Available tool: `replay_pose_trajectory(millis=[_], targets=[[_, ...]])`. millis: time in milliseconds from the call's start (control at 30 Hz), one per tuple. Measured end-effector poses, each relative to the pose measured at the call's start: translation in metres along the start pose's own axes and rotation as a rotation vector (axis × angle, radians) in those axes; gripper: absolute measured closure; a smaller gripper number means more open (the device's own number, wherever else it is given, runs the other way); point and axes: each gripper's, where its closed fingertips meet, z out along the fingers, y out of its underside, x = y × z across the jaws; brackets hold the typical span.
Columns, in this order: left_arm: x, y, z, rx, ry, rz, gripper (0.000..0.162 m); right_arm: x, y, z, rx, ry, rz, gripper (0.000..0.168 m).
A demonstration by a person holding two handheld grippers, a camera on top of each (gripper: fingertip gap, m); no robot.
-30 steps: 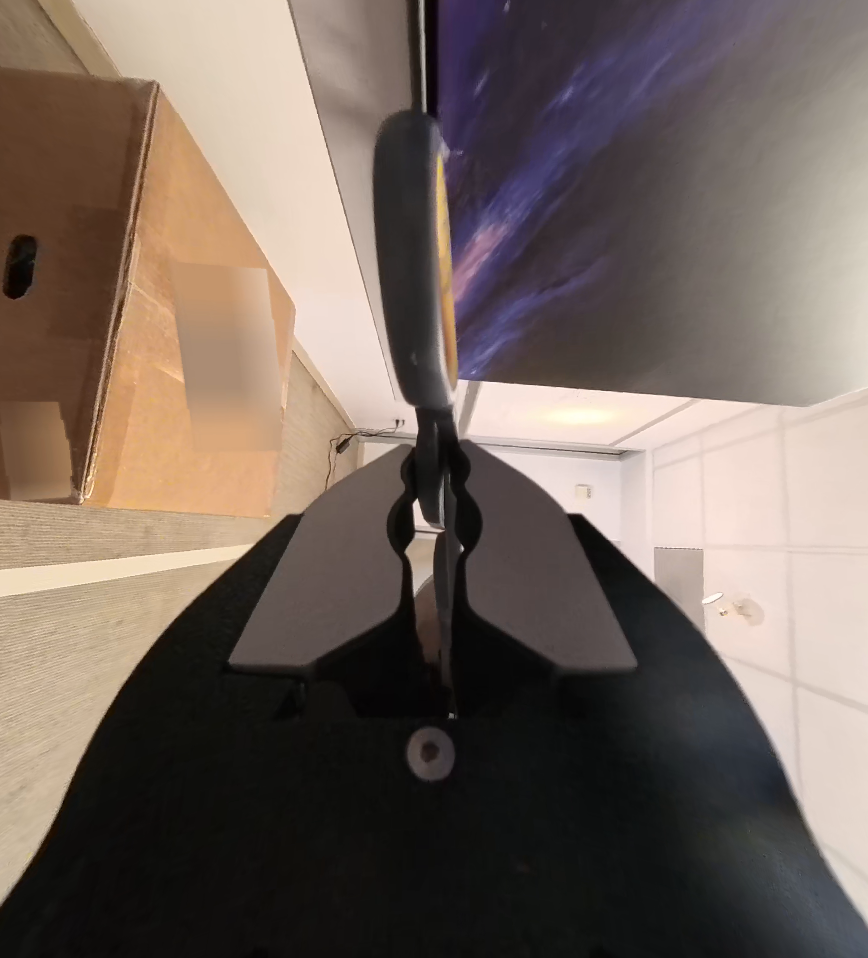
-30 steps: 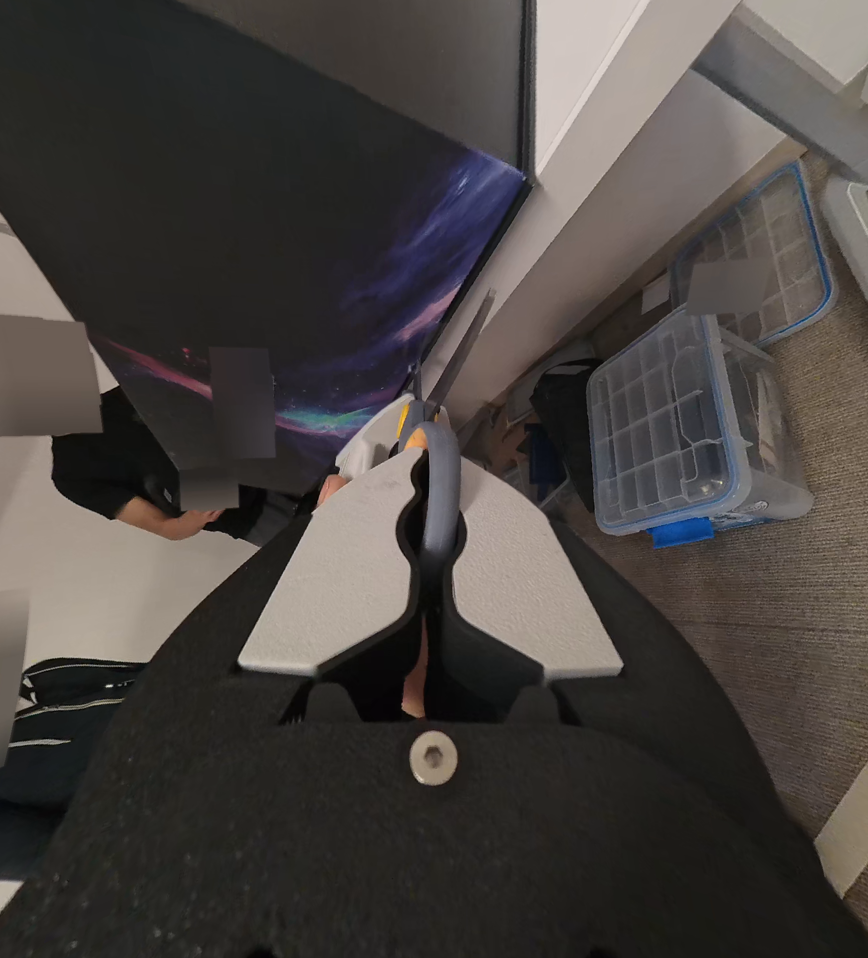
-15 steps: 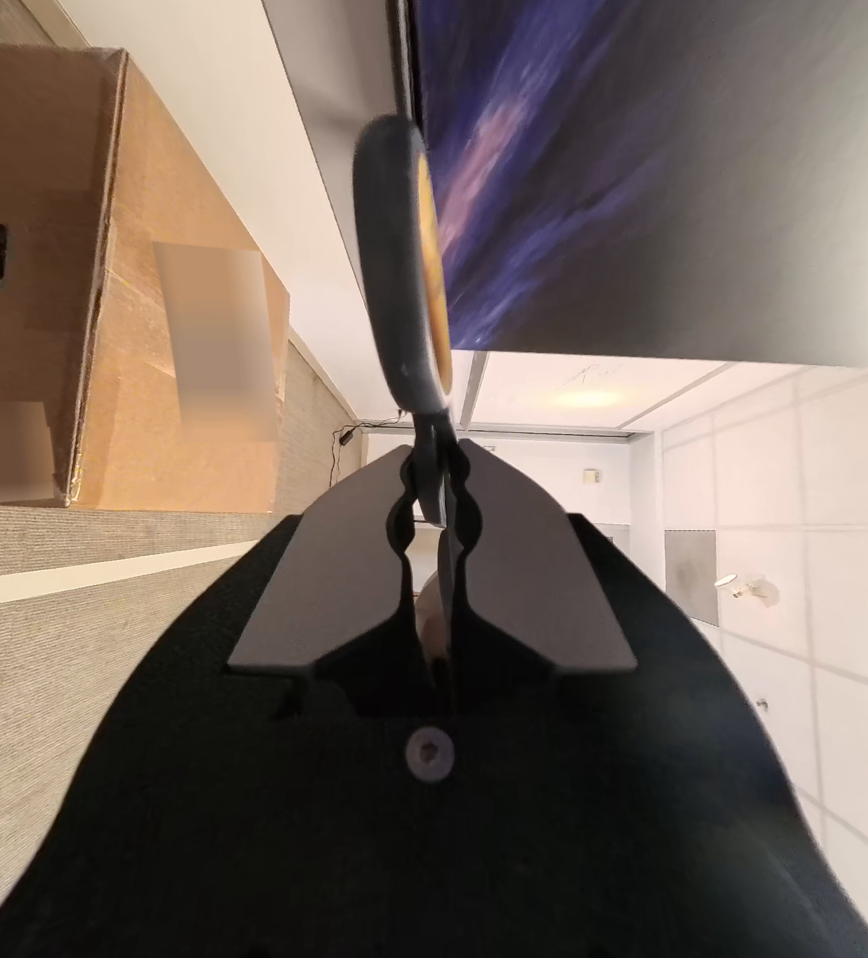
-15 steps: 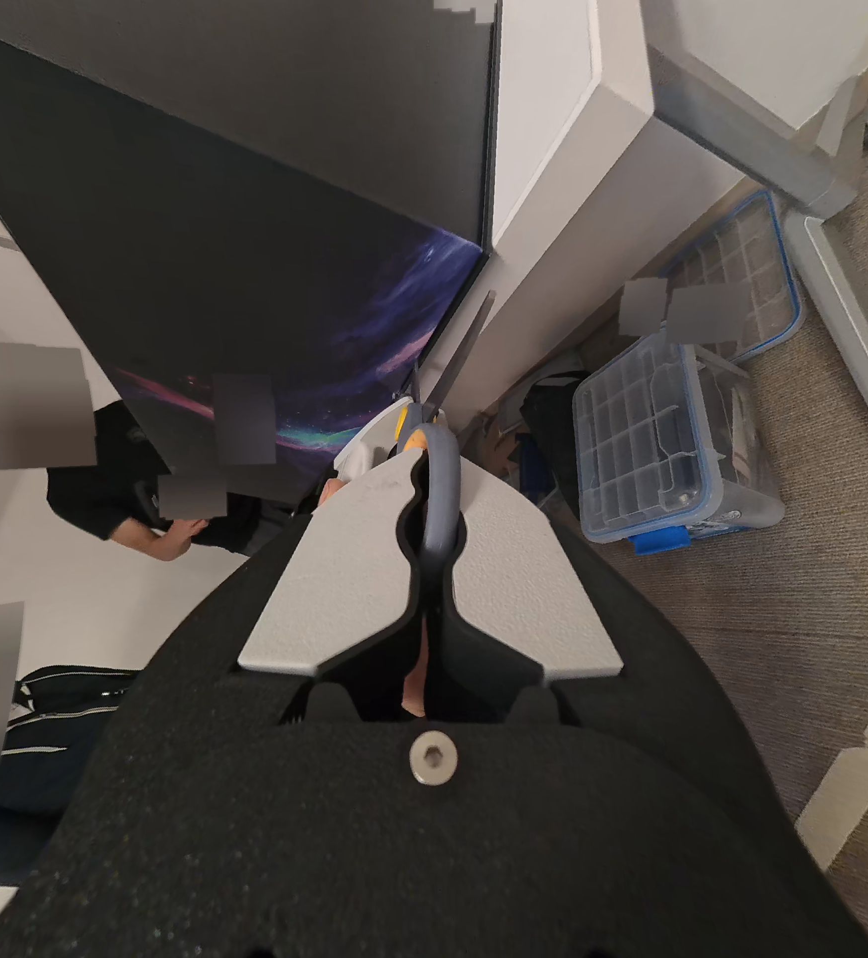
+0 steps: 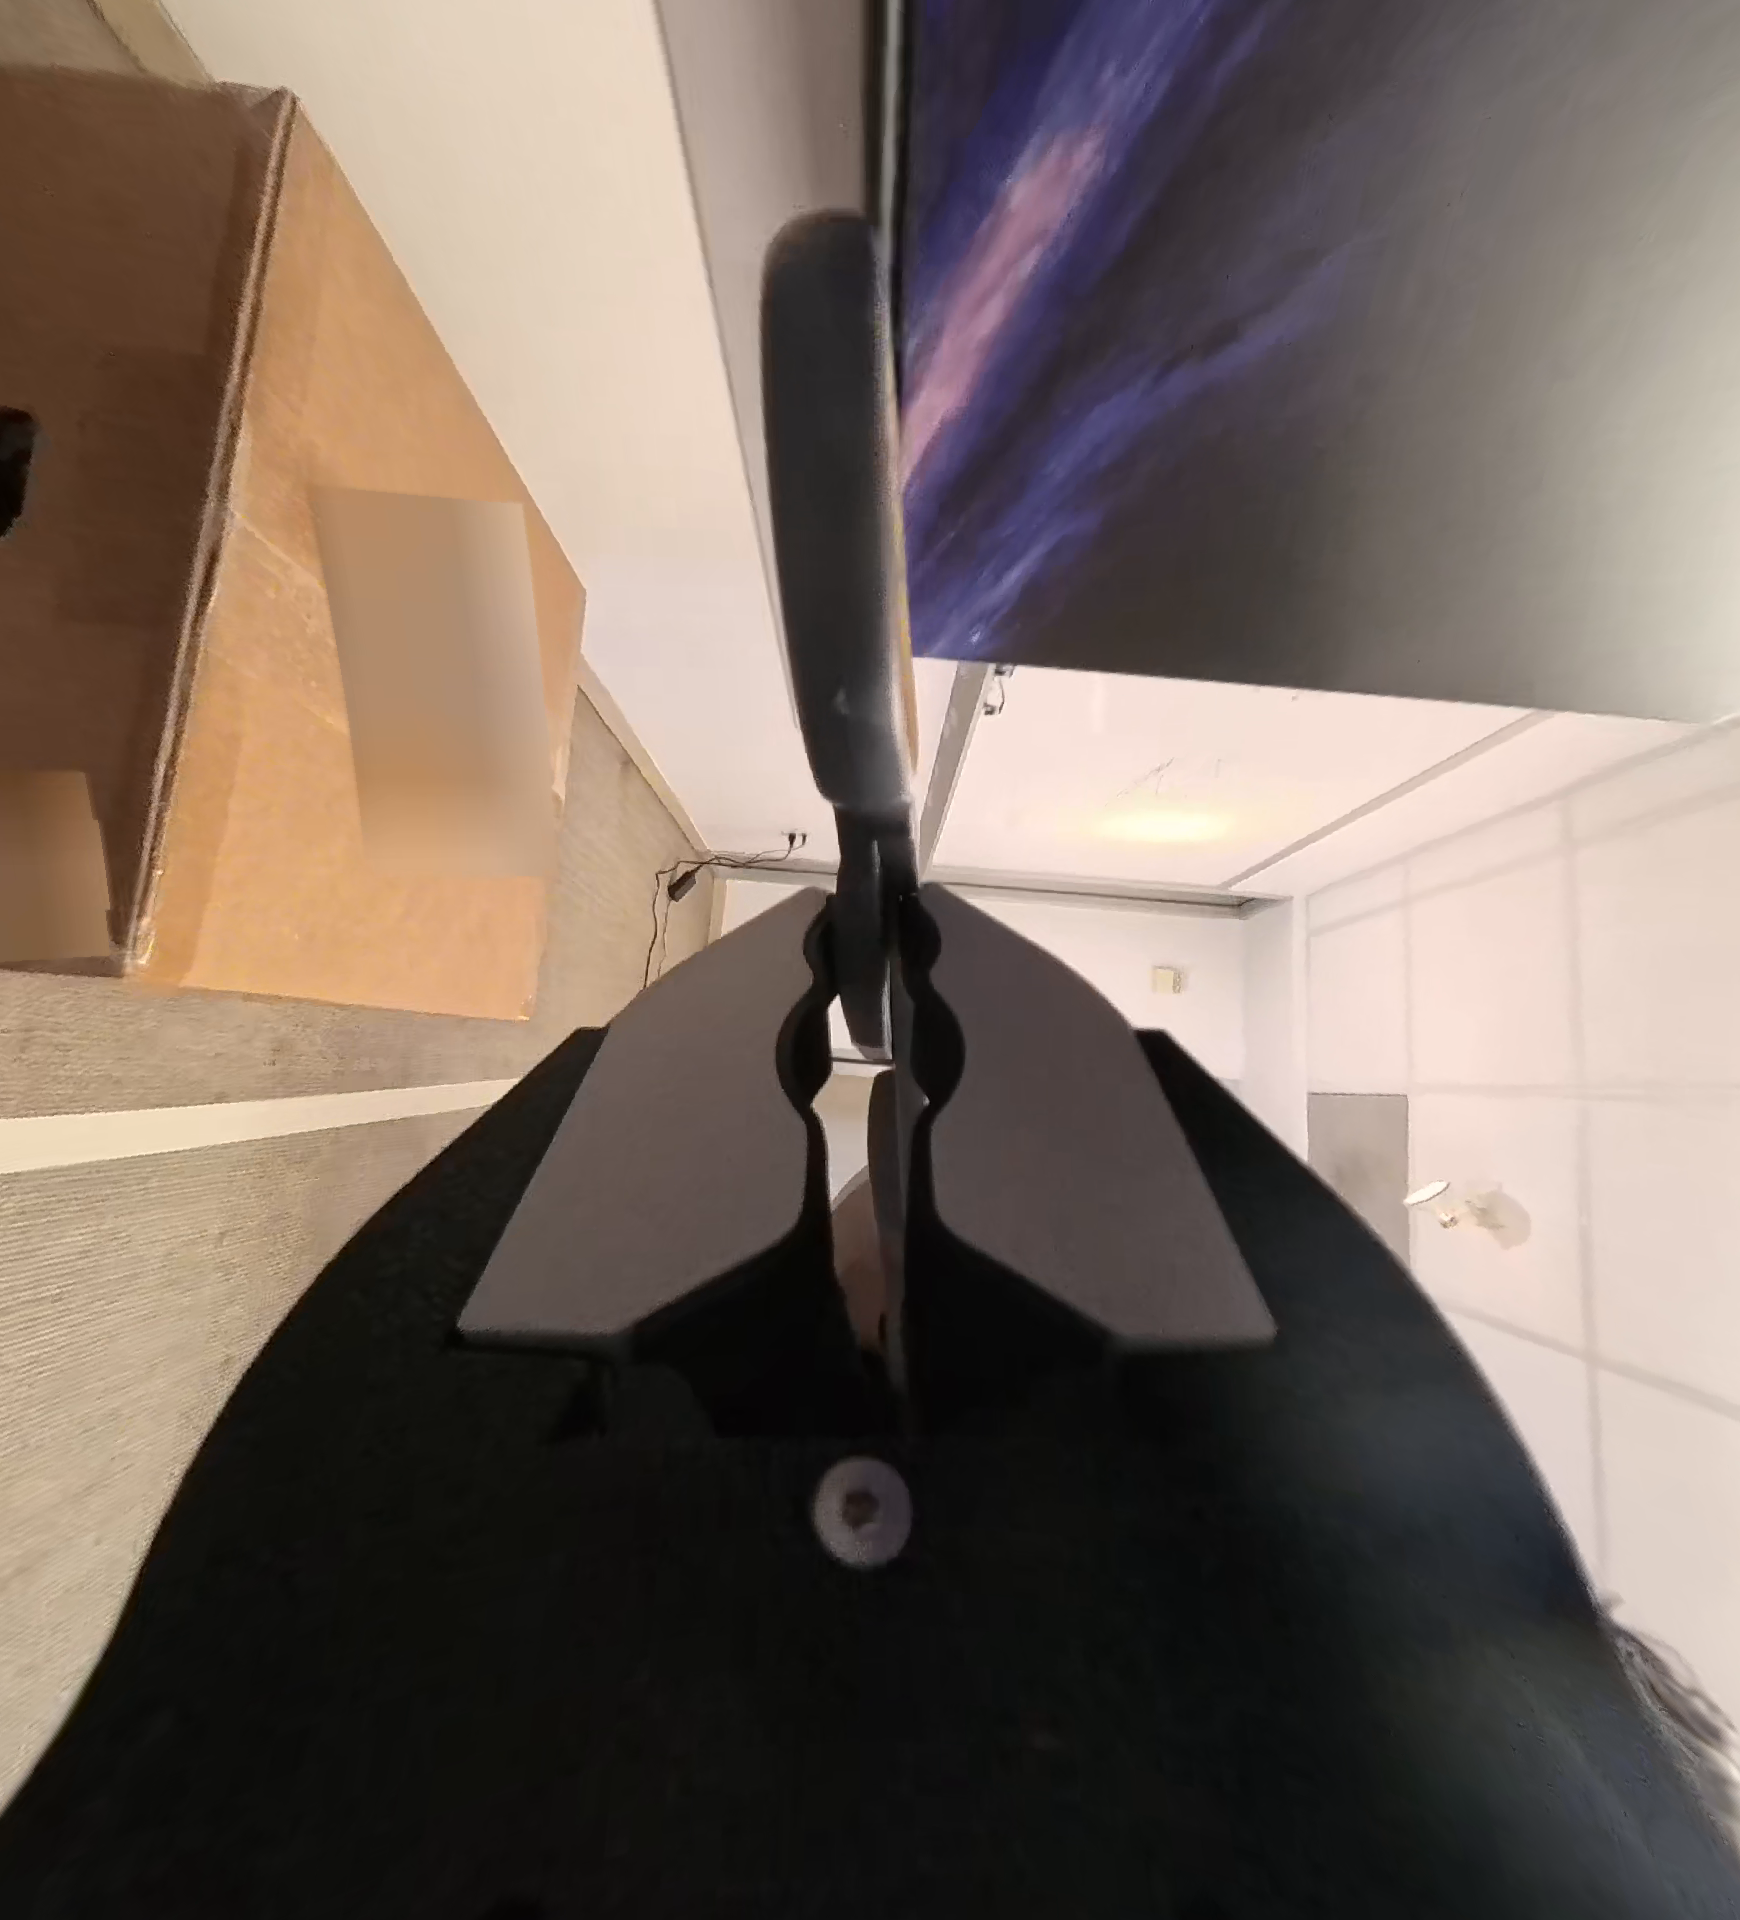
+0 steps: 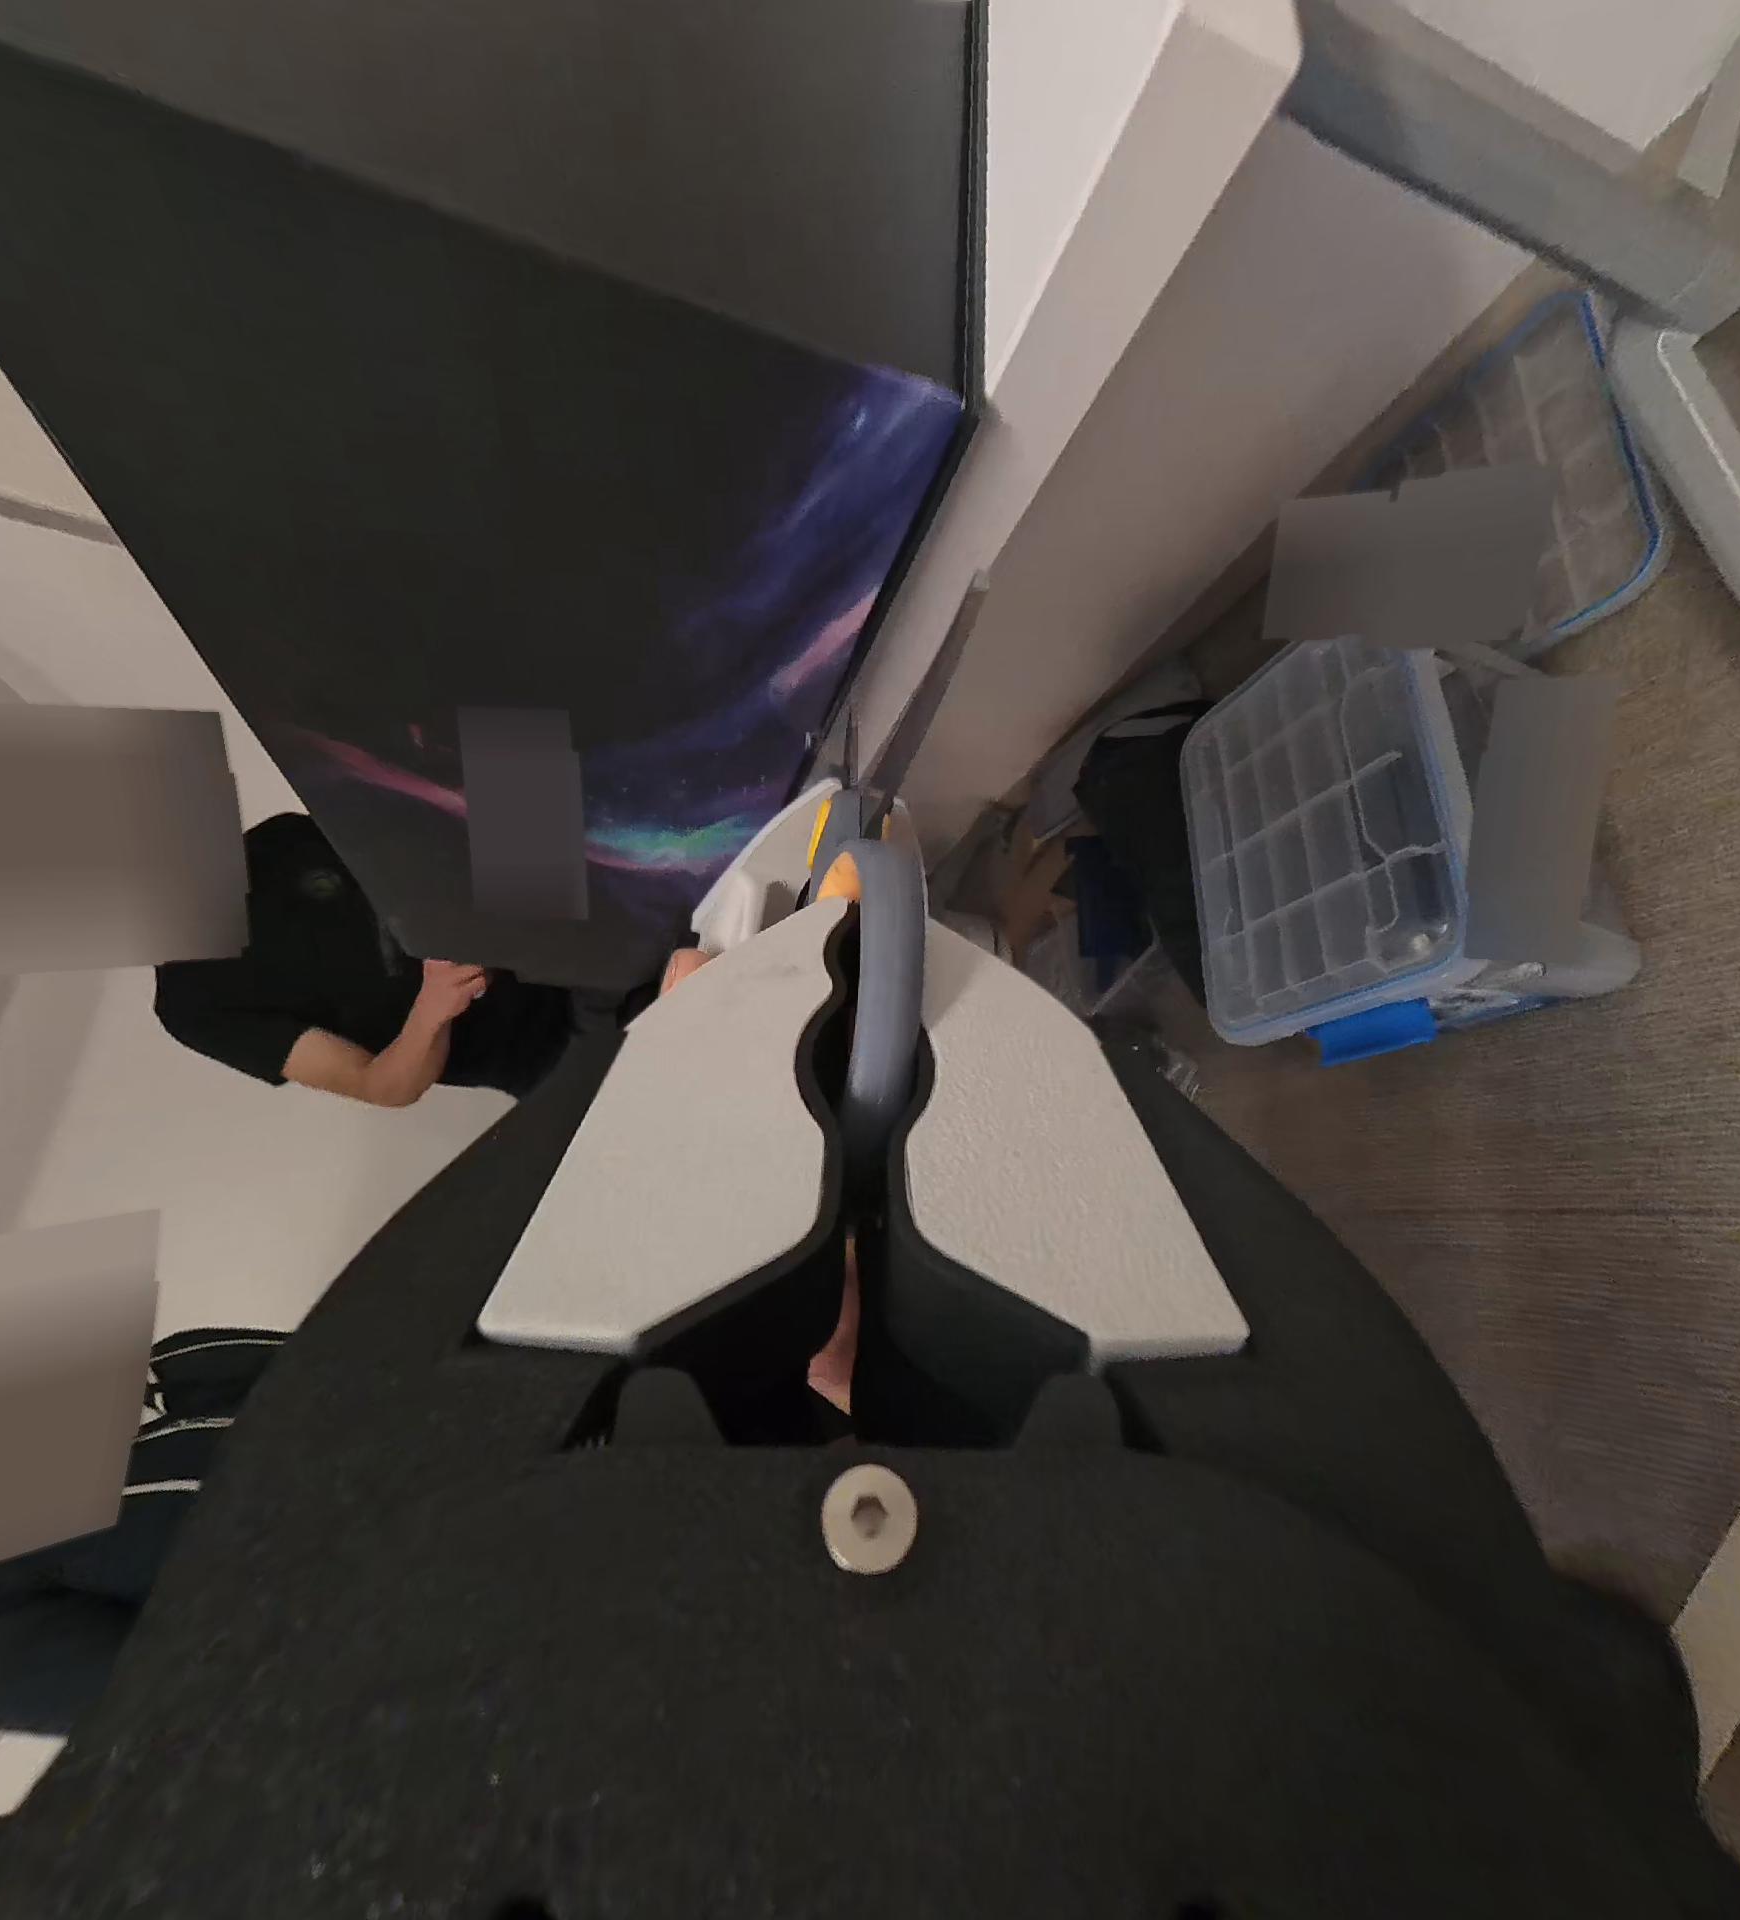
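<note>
A pair of scissors with grey and yellow handles is held between both grippers, off the desk. My left gripper is shut on the blades, and the grey handle loop sticks out ahead of it. My right gripper is shut on the grey handle loop, and the blades point away from it. A white part of the other gripper shows just beyond the right fingertips. A dark desk mat with a purple galaxy print fills the background, also in the right wrist view.
A cardboard box stands on the carpet at the left. A clear compartment box with blue clips and clutter lie under the white desk. A person in black sits beyond the mat. A black bag lies at the lower left. Spacing between my two grippers at the tips: around 6 cm.
Both grippers keep their hold on the scissors. Both views have shifted and tilted slightly; in the right view the compartment box has drifted a little to the left.
</note>
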Motion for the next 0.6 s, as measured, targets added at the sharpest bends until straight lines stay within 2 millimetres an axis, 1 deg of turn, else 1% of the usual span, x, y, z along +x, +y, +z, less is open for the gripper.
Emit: replay_pose_trajectory(millis=[100,200,367,600], targets=[[-0.004,-0.01,-0.018,0.025,-0.009,-0.001,0.152,-0.003,0.017,0.008,-0.027,-0.013,0.011,0.168],[-0.003,-0.024,-0.026,0.042,-0.011,0.013,0.152,-0.008,0.026,0.022,-0.036,-0.029,0.016,0.168],[0.006,-0.04,-0.027,0.05,0.007,0.023,0.152,-0.018,0.025,0.037,-0.044,-0.04,0.0,0.168],[0.005,-0.042,-0.019,0.035,0.005,0.01,0.152,-0.015,0.016,0.041,-0.039,-0.028,-0.005,0.168]])
